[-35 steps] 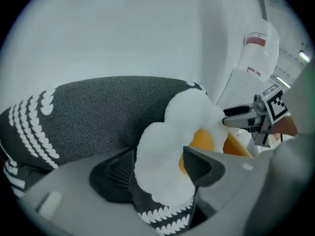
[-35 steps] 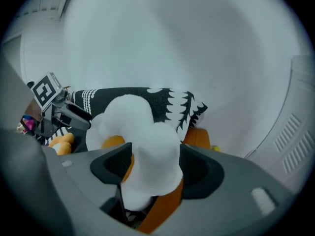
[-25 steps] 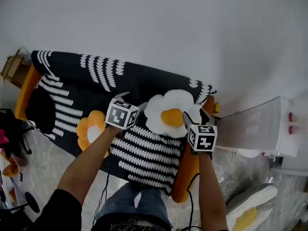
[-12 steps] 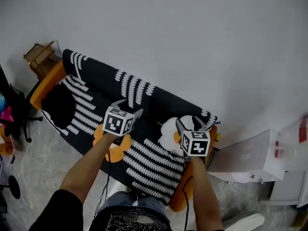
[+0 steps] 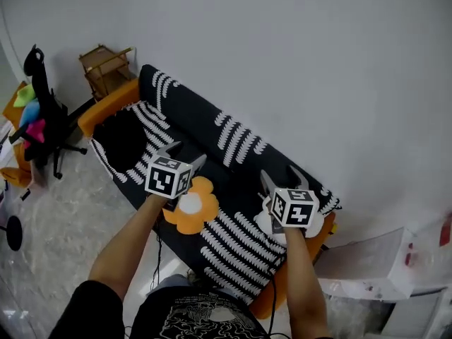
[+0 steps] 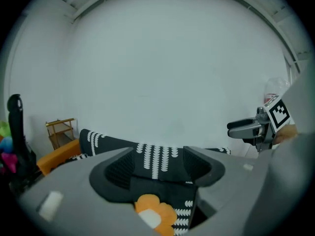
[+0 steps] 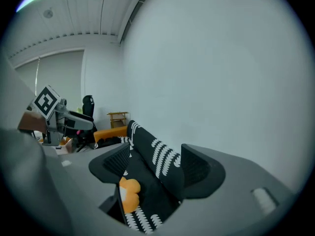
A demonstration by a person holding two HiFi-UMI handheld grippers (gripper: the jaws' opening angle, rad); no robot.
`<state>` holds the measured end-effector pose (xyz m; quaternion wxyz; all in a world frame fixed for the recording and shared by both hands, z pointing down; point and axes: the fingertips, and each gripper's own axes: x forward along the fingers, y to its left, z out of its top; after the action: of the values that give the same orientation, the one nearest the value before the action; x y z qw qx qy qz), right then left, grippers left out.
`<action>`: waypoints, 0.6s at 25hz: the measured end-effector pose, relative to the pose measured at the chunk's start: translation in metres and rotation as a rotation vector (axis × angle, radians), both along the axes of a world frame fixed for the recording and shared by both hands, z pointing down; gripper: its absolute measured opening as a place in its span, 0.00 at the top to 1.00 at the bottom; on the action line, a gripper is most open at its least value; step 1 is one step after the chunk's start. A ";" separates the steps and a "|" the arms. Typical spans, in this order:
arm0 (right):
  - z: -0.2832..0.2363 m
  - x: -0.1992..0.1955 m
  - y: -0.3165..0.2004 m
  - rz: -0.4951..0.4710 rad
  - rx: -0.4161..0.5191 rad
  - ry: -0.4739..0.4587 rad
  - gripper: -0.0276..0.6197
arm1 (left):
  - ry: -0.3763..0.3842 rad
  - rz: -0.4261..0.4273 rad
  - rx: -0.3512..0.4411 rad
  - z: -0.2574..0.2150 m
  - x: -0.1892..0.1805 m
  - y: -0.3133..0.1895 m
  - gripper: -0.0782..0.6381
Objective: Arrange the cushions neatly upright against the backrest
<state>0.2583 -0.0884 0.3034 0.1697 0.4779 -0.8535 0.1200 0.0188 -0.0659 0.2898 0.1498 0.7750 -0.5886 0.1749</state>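
On the sofa (image 5: 236,138), black-and-white patterned cover over an orange frame, set along a white wall:

- Orange flower cushion (image 5: 194,207): mid-seat, near the front edge, apparently lying flat, apart from the backrest (image 5: 212,115) at its 1 o'clock.
- White flower cushion (image 5: 265,223): at 4 o'clock of the orange one, by the right armrest, mostly hidden behind the right tongs; its posture is unclear.
- Left tongs (image 5: 187,154): jaws apart, nothing between them, held above the orange cushion.
- Right tongs (image 5: 279,179): jaws apart, just opened slightly wider, empty.

Step in hand: judged to be the approach, with neither cushion gripped or propped yet. Next move calls for lowering one set of tongs onto a cushion's edge, closing, then tipping it upright against the backrest.
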 end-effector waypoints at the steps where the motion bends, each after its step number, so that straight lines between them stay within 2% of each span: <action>1: -0.001 -0.012 0.000 -0.022 0.003 -0.001 0.41 | 0.003 -0.021 0.005 -0.001 -0.011 0.005 0.45; 8: 0.001 -0.083 0.005 -0.157 -0.006 0.001 0.40 | 0.007 -0.131 0.001 -0.002 -0.067 0.034 0.45; 15: 0.028 -0.107 0.004 -0.226 -0.049 -0.001 0.40 | -0.003 -0.177 -0.035 0.013 -0.081 0.040 0.45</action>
<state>0.1517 -0.0842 0.3314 0.1936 0.3744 -0.8987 0.1212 -0.0626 -0.0257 0.3024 0.1774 0.7170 -0.6518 0.1724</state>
